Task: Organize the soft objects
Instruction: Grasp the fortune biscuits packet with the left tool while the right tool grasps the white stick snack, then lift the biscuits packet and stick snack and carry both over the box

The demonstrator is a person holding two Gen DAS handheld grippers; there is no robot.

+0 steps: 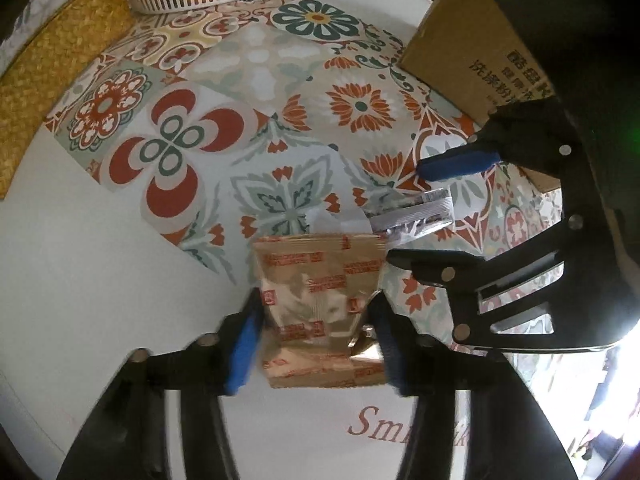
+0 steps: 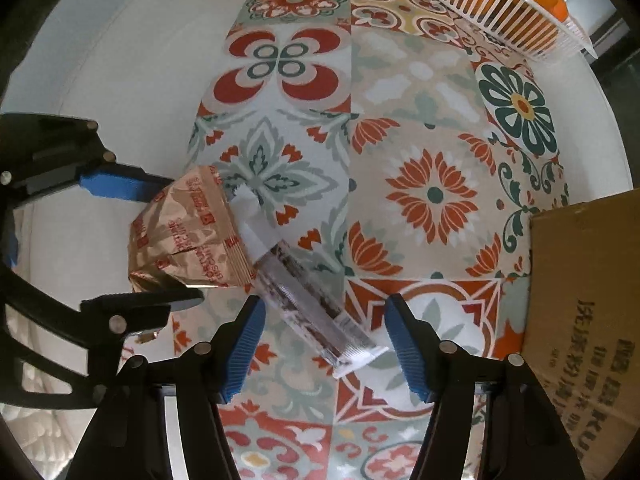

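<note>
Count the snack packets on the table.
2: a brown packet between the left claw fingers, and a clear-wrapped packet beside it, before the open right claw.

White table [image 2: 120,80] under patterned cloth [image 2: 420,128]: brown packet [image 2: 188,236], clear packet [image 2: 312,300], cardboard box [image 2: 588,300], white basket [image 2: 500,4].

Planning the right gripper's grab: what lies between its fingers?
The clear packet lies slantwise between the right gripper's open fingers, untouched; its far end meets the brown bag. Right wrist view.
</note>
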